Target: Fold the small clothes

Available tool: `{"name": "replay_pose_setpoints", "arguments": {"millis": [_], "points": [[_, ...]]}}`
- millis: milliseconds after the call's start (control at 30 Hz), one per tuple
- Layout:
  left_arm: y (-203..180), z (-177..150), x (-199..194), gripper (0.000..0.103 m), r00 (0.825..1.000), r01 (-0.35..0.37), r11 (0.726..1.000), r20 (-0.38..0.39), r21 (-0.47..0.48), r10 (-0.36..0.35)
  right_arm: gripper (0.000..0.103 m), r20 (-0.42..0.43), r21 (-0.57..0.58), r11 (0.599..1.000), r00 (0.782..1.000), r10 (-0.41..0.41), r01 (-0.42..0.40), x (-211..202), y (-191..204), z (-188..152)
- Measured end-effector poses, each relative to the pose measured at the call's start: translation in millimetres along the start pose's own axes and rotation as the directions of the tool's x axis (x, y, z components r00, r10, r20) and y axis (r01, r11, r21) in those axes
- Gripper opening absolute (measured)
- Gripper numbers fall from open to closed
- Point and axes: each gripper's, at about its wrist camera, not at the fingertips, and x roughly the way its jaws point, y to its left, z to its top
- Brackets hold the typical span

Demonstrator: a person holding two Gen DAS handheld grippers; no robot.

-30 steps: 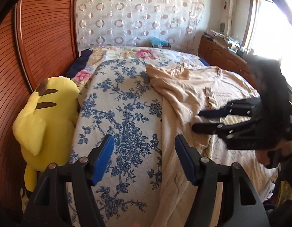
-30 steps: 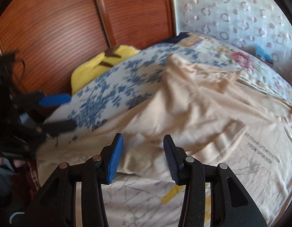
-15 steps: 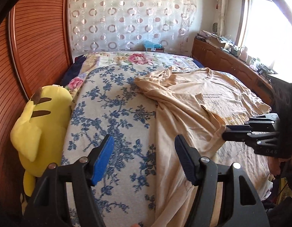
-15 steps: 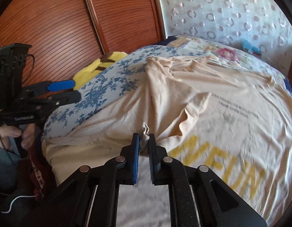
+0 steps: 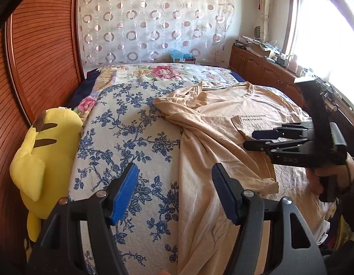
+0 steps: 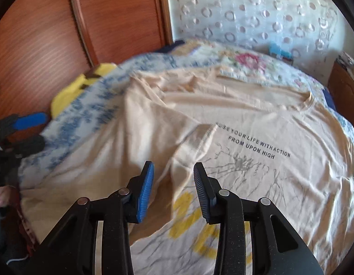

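**Right gripper lets go of the folded shirt flap**

A peach cotton T-shirt with black lettering and a yellow print (image 6: 257,119) is spread on a bed covered by a blue-and-white floral cotton quilt (image 5: 131,137). The shirt serves as the landmark here. Its left side is seen laid over toward its middle, with a folded corner (image 6: 206,133) resting just beside the lettering.

The right gripper (image 6: 173,188), black with blue pads, is held above the near half of the shirt. Its jaws are opening, and nothing is pinched between them; only the shirt surface shows in the gap. Half a second earlier the same jaws were nearly closed on a pinch of fabric at the shirt's near edge, so the cloth has been released and the flap set down. The sideways fold of that side is judged done, though the flap lies wrinkled and uneven.

The left gripper (image 5: 174,194) is held wide and empty, to the left of the shirt's hem over the quilt, unchanged in opening from a second ago.

A yellow plush toy with brown-tipped ears (image 5: 39,160) lies well left of the shirt, against the wooden wardrobe.
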Motion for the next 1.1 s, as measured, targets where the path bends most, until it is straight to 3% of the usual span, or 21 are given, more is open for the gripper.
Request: {"name": "replay_pose_setpoints", "arguments": {"millis": [100, 133, 300, 500, 667, 833, 1000, 1100], "points": [[-0.6, -0.5, 0.5, 0.066, 1.000, 0.003, 1.000, 0.000, 0.007, -0.003, 0.036, 0.021, 0.031, 0.990, 0.990, -0.138, 0.137, -6.7, -19.6, -7.9], [-0.4, -0.3, 2.1, 0.066, 1.000, 0.003, 1.000, -0.002, 0.007, -0.003, 0.036, 0.026, 0.070, 0.987, 0.988, -0.150, 0.148, -11.1, -30.2, -10.5], [-2.6, 9.4, 18.7, 0.066, 1.000, 0.015, 1.000, -0.019, 0.022, -0.014, 0.036, 0.043, 0.124, 0.983, 0.989, -0.142, 0.136, -24.0, -62.1, -20.0], [3.0, 42.2, 51.1, 0.066, 0.998, 0.044, 0.998, -0.051, 0.046, -0.042, 0.036, 0.066, 0.095, 0.982, 0.983, -0.169, 0.163, -36.5, -63.9, -23.2], [9.4, 65.5, 75.4, 0.066, 0.991, 0.107, 0.994, -0.080, 0.013, -0.105, 0.036, 0.077, 0.097, 0.981, 0.982, -0.173, 0.166, -48.8, -75.8, -34.4], [15.2, 77.6, 106.5, 0.065, 0.986, 0.110, 0.993, -0.121, -0.039, -0.114, 0.036, 0.039, 0.116, 0.976, 0.981, -0.190, 0.184, -40.5, -91.3, -44.4], [17.7, 83.0, 126.4, 0.056, 0.983, 0.109, 0.993, -0.144, -0.051, -0.116, 0.037, 0.031, 0.156, 0.976, 0.987, -0.160, 0.154, -39.8, -102.3, -48.2], [18.1, 85.6, 131.6, 0.040, 0.982, 0.118, 0.992, -0.145, -0.049, -0.124, 0.038, 0.029, 0.143, 0.976, 0.985, -0.172, 0.166, -39.2, -101.3, -48.3]]}}
